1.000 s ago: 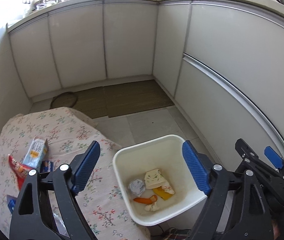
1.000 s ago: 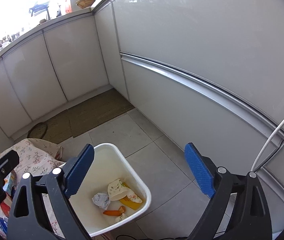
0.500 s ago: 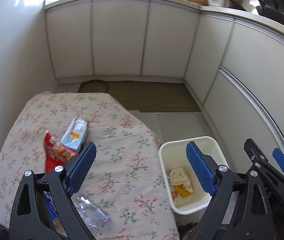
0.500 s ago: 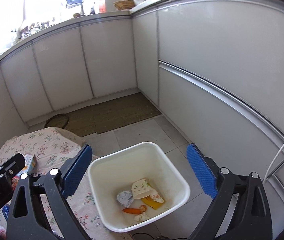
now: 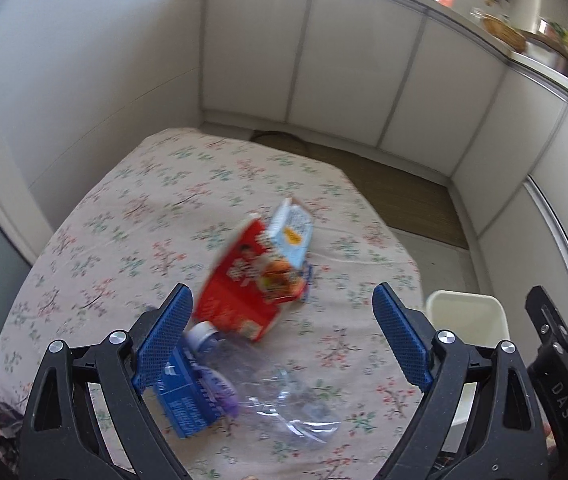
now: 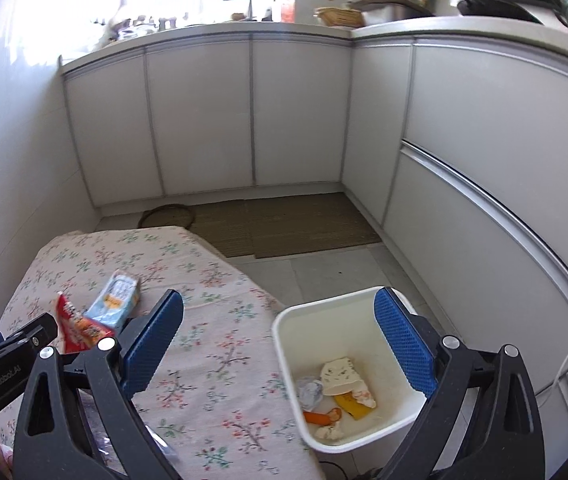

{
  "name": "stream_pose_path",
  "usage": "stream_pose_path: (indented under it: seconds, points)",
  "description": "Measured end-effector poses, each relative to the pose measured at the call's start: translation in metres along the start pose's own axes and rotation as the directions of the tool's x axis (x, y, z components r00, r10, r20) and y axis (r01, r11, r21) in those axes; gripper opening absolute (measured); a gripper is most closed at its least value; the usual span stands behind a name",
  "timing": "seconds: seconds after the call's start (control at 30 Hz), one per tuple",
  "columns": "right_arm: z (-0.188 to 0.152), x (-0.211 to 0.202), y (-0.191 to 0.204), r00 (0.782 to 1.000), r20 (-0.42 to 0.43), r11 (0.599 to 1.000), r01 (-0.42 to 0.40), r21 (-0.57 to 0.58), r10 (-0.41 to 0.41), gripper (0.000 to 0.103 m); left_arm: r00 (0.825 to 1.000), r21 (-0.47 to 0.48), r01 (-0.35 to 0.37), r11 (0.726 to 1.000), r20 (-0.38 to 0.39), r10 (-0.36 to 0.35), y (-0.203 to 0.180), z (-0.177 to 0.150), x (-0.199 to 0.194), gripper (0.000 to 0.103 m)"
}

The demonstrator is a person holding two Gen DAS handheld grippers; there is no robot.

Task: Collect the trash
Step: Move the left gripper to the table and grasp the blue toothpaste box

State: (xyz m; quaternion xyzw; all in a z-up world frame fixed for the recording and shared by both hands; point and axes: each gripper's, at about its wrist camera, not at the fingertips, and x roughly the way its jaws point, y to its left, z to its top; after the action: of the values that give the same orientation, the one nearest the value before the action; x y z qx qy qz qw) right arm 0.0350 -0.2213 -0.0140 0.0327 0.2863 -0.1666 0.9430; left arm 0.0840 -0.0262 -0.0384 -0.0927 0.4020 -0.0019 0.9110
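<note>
1. My left gripper (image 5: 282,332) hangs over the bench (image 5: 132,216), which is covered in a floral cloth. Its blue fingers (image 5: 164,334) stand wide apart with nothing clamped between them.
2. My right gripper (image 6: 280,348) points at the near corner of the bench and the white trash bin (image 6: 284,332) beside it. Its fingers (image 6: 401,344) are also spread wide and hold nothing.
3. Taking the red snack bag (image 5: 244,284) near the middle of the bench as the landmark: it lies on the cloth just ahead of my left fingers.
4. A light blue carton (image 5: 293,234) leans against the far side of the red bag, touching it.
5. On the near side of the red bag, a crushed clear plastic bottle (image 5: 284,396) with a pale cap lies on the cloth, below the gap between my left fingers.
6. A dark blue carton (image 5: 186,396) lies on the near left of the red bag, touching the bottle and partly hidden behind my left finger.
7. The white trash bin stands on the floor well to the right of the red bag, just past the bench edge.
8. Inside the bin lie a crumpled grey wad (image 6: 311,390), a cream wrapper (image 6: 339,374), a yellow piece (image 6: 349,404) and an orange piece (image 6: 317,417).
</note>
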Motion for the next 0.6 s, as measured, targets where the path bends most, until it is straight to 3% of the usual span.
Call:
stream_pose_path:
  seconds: [0.13, 0.27, 0.4, 0.6]
  points:
    - [-0.002, -0.005, 0.03, 1.0, 0.007, 0.998, -0.03, -0.058, 0.03, 0.094, 0.998, -0.108, -0.059, 0.992, -0.045, 0.054, 0.042, -0.002, 0.012, 0.088]
    - [-0.001, -0.007, 0.052, 0.999, 0.009, 0.993, -0.041, -0.108, 0.042, 0.094, 0.988, -0.209, -0.102, 0.973, -0.137, 0.074, 0.08, -0.013, 0.033, 0.088]
    - [-0.004, -0.009, 0.068, 0.999, 0.005, 0.988, -0.04, -0.148, 0.041, 0.095, 0.969, -0.301, -0.1, 0.948, -0.245, 0.024, 0.106, -0.033, 0.06, 0.088]
    - [-0.008, -0.003, 0.085, 1.0, -0.013, 0.975, -0.028, -0.219, 0.025, 0.096, 0.945, -0.371, -0.054, 0.927, -0.319, -0.072, 0.119, -0.051, 0.086, 0.08]
